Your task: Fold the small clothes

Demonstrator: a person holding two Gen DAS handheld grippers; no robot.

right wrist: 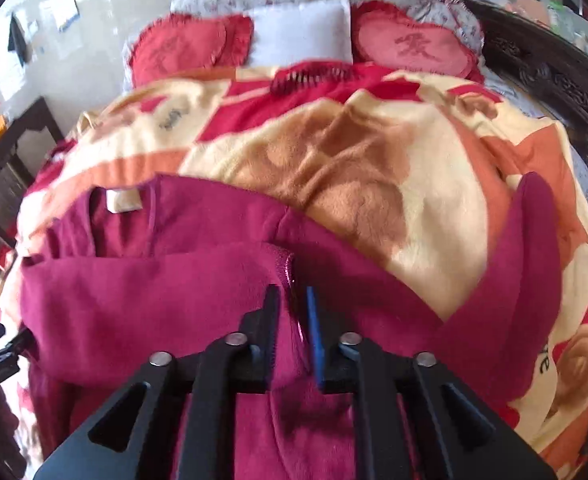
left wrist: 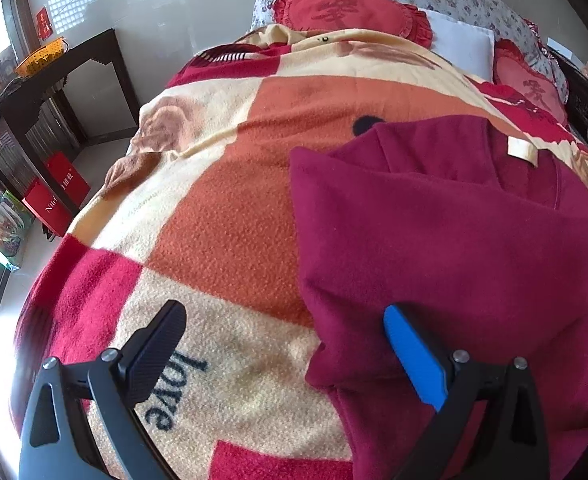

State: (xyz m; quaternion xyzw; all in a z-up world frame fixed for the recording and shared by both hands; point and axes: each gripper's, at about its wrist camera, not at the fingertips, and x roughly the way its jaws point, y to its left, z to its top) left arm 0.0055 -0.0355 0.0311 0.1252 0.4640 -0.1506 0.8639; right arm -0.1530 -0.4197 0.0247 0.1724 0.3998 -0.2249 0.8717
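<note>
The right hand-held gripper [right wrist: 291,312] pinches the maroon garment's [right wrist: 142,300] sleeve cuff; the left hand-held gripper [left wrist: 284,344] gapes empty at the garment's left edge, its length running near-to-far.

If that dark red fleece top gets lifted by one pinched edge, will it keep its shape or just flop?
Probably flop: the maroon top already sags in soft folds around the right gripper, whose fingers pinch a bunched edge. Its fuzzy nap likely drags on the blanket rather than sliding. It looks light, so the open left gripper may be needed to steady it.
</note>
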